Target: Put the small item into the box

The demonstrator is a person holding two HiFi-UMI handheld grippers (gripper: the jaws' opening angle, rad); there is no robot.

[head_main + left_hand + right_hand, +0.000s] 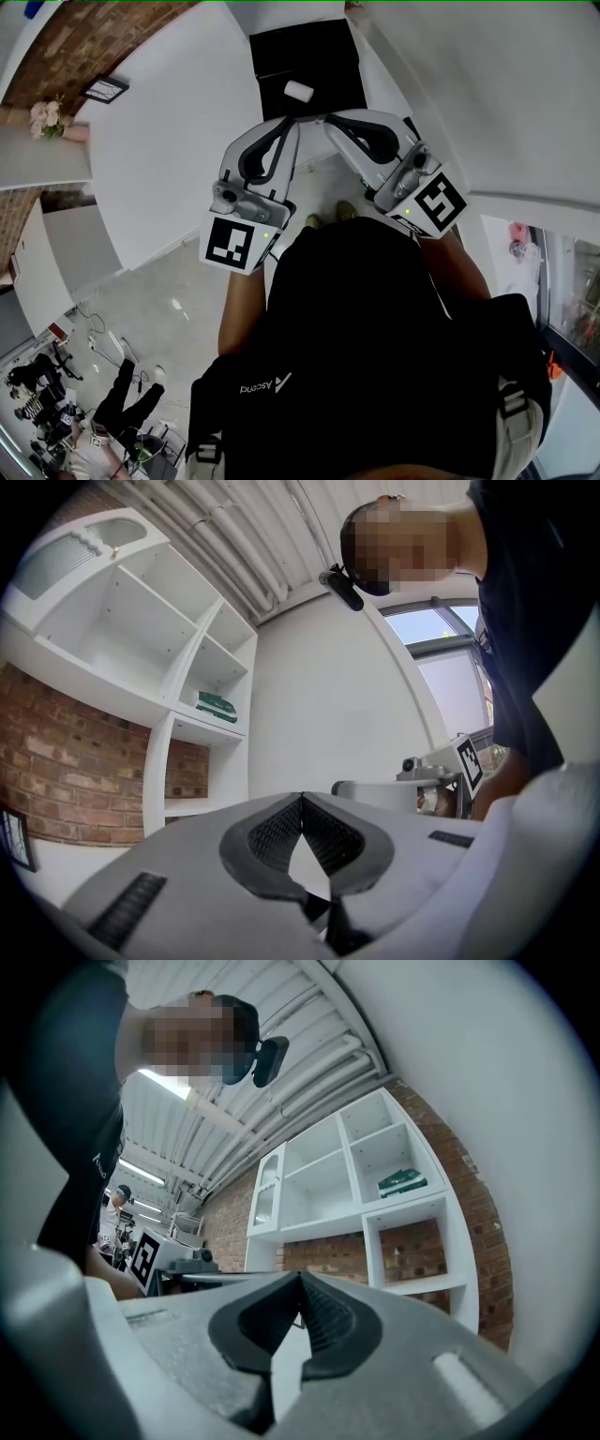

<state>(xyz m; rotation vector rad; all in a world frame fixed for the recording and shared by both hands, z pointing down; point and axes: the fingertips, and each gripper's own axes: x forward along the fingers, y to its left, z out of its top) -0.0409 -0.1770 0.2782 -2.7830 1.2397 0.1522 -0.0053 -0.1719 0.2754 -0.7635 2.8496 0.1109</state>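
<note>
The black ribbed pads [330, 834] of your left gripper [301, 799] meet at their tips, closed with nothing between them. Your right gripper [300, 1276] is the same, its jaws pressed together and empty.

In the head view you hold both grippers close in front of your chest. They angle inward so that their tips come near each other, with the left marker cube [232, 242] and the right marker cube [441, 202] nearest your body.

Just beyond the tips lies the black square box [328, 61]. The small white cylindrical item [298, 91] lies within the box's outline, near the edge closest to you and apart from both grippers. A white surface [169, 150] surrounds the box.

Farther out, the gripper views show a white shelf unit [375, 1176] against a red brick wall [492, 1251]. A green flat packet [403, 1182] lies in one of its upper compartments.
</note>
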